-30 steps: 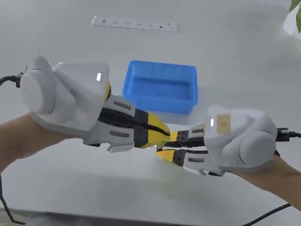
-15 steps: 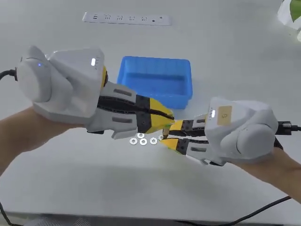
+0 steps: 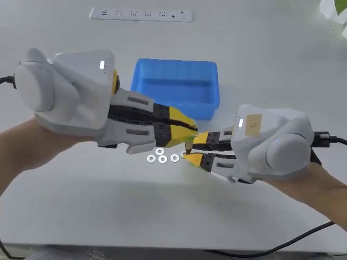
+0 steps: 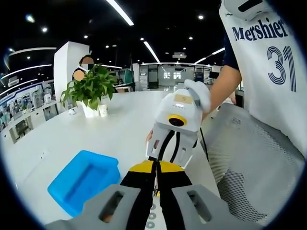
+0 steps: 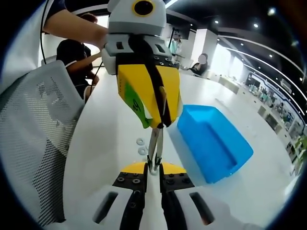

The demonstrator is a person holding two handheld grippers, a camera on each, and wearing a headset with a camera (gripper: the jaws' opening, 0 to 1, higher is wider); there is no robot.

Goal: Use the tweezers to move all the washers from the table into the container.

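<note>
While both grippers stay tip to tip as half a second earlier, the tweezers [image 5: 154, 148] span them, arms slightly parted at the closed left gripper [image 5: 153, 120] and meeting between the right gripper's [image 5: 153, 168] closed jaws; any pinch cannot be told. Four washers [image 3: 162, 159] lie unmoved on the table [image 3: 81, 206], just before the blue container [image 3: 200, 111].
</note>
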